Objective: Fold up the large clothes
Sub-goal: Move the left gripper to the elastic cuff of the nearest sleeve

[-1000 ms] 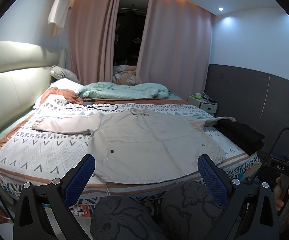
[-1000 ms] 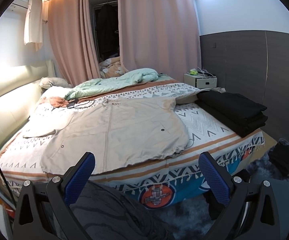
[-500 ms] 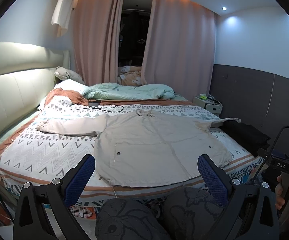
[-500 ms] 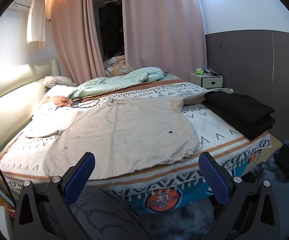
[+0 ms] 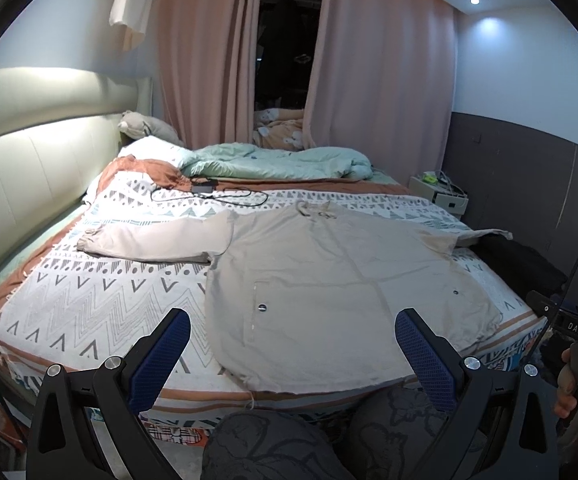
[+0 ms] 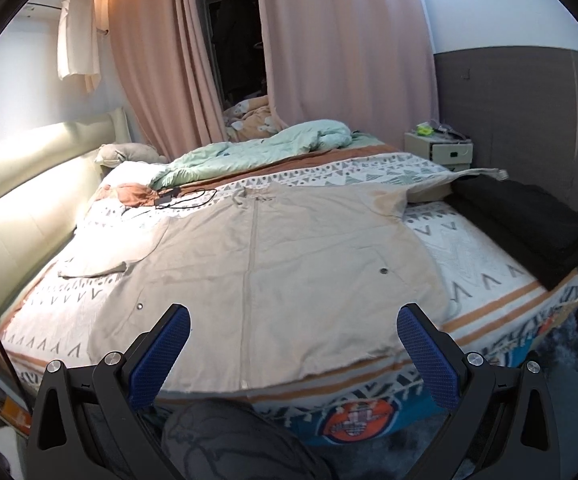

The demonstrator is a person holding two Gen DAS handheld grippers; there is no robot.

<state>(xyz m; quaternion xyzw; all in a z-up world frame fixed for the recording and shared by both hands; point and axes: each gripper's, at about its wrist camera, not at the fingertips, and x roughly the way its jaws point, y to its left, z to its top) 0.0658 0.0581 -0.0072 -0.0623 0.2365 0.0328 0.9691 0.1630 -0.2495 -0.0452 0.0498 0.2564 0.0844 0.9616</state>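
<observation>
A large beige jacket (image 5: 329,280) lies spread flat, front up, on the patterned bed cover (image 5: 101,296), sleeves stretched out to both sides. It also shows in the right wrist view (image 6: 273,272). Its hem runs along the bed's near edge. My left gripper (image 5: 289,356) is open and empty, held before the hem's left part. My right gripper (image 6: 293,356) is open and empty, held before the hem's middle. Neither touches the cloth.
A stack of folded black clothes (image 6: 529,228) lies at the bed's right side. A mint duvet (image 5: 277,162) and a black charger cable (image 5: 209,194) lie at the far end. A nightstand (image 6: 439,148) stands at the right wall. The person's knees (image 5: 289,444) are below the grippers.
Both grippers have moved forward toward the bed and a little up, so the jacket looks larger. Both stay open and empty.
</observation>
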